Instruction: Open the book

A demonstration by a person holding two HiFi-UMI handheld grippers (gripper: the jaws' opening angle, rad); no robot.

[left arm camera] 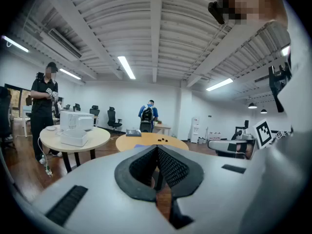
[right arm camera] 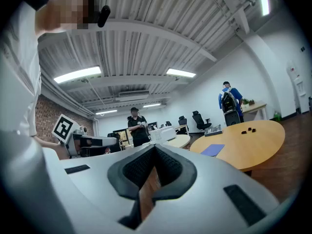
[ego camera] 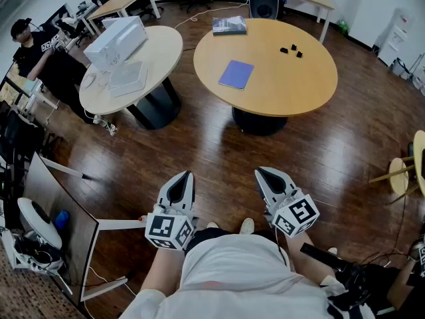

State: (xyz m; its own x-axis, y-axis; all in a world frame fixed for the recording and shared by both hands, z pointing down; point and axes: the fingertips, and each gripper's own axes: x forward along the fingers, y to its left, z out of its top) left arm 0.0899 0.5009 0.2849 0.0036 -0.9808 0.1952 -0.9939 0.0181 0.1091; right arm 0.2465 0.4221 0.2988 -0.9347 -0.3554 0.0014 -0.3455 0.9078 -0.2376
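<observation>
The room is bright and evenly lit by long ceiling lights (left arm camera: 126, 67), which burn out to plain white strips in both gripper views. In the head view the dark wooden floor (ego camera: 219, 158) carries pale, smeared reflections, and the round table (ego camera: 285, 85) casts only a soft shadow around its base. Both gripper views bend hard at the edges: the ceiling beams (left arm camera: 156, 28) curve, and the corners fall to black. Close to the lens, the pale shells of the left gripper (left arm camera: 157, 149) and right gripper (right arm camera: 155, 147) are soft and out of focus, while the far room is sharper. The head view is crisp in the middle and bows slightly at its borders.
</observation>
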